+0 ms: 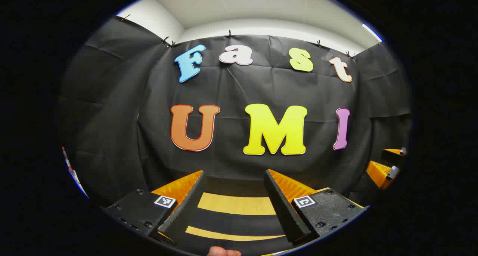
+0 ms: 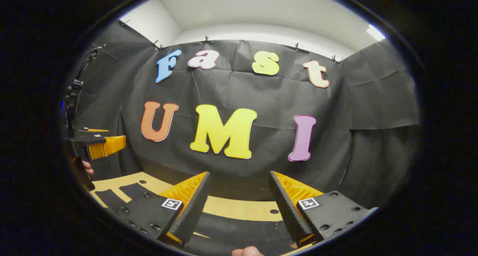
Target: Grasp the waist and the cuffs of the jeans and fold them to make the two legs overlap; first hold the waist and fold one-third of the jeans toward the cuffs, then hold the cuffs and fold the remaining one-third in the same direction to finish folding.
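Note:
My left gripper (image 1: 234, 173) is held level and points at the black cloth wall. Its jaws stand wide open with nothing between them. In the right gripper view, my right gripper (image 2: 239, 173) faces the same wall, also open and empty. The right gripper (image 1: 384, 168) also appears at the far right edge of the left gripper view. At the far left of the right gripper view is the left gripper (image 2: 102, 144), with a hand (image 2: 87, 168) holding it. Both grippers hang above a yellow tabletop with black bands (image 1: 235, 203) (image 2: 242, 209).
The black cloth wall (image 1: 239, 88) closes the booth a short way ahead and wraps round both sides. A dark stand with a cable (image 2: 73, 99) rises at the left edge of the right gripper view. A fingertip (image 2: 246, 251) pokes in at the bottom.

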The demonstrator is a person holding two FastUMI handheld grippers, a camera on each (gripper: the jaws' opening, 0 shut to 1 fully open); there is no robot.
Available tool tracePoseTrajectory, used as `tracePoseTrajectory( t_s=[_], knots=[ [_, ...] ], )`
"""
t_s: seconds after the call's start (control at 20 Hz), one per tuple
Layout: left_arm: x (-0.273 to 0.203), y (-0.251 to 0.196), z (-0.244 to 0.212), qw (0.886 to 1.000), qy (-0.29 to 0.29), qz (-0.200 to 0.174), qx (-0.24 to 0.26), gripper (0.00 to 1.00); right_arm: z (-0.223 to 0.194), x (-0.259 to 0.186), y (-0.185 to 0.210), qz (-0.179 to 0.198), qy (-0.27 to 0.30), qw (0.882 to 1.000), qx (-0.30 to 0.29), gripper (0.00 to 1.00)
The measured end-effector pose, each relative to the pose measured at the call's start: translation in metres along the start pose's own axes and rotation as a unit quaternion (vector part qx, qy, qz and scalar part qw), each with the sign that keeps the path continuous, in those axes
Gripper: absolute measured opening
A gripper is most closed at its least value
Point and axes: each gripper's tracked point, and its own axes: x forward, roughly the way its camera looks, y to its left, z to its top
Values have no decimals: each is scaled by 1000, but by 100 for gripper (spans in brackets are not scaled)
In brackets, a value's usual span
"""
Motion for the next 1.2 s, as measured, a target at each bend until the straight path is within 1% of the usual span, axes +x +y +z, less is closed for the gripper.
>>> tracePoseTrajectory(
  t_s=[0.25,0.4,0.45,0.5,0.65,0.9,0.95,1.0,1.1,1.15,1.2],
  knots=[
    [2,-6,-3,1000,7,-16,4,99,-6,0,-11,-20,3,1000,7,96],
    [2,-10,-4,999,10,-30,10,99,-11,3,-11,-19,10,1000,10,96],
    [2,-10,-4,999,10,-33,11,99,-11,3,-9,-18,10,1000,10,94],
    [3,-11,-4,999,10,-35,11,99,-11,4,-9,-18,9,1000,11,96],
    [4,-12,-5,999,11,-39,15,99,-11,8,-9,-16,9,1000,12,96],
    [3,-9,-9,999,18,-34,13,99,-16,15,-3,-11,16,1000,15,96],
    [2,-9,-9,999,20,-31,10,99,-18,15,-3,-11,18,1000,14,99],
    [2,-8,-10,999,23,-28,9,98,-19,16,-3,-11,20,1000,14,94],
    [1,-7,-12,999,26,-25,7,98,-21,19,-4,-13,22,1000,15,94],
    [2,-7,-13,999,27,-26,7,98,-21,20,-5,-12,24,1000,15,96],
    [2,-6,-13,999,28,-26,7,99,-22,20,-5,-12,26,1000,14,96]
  ],
)
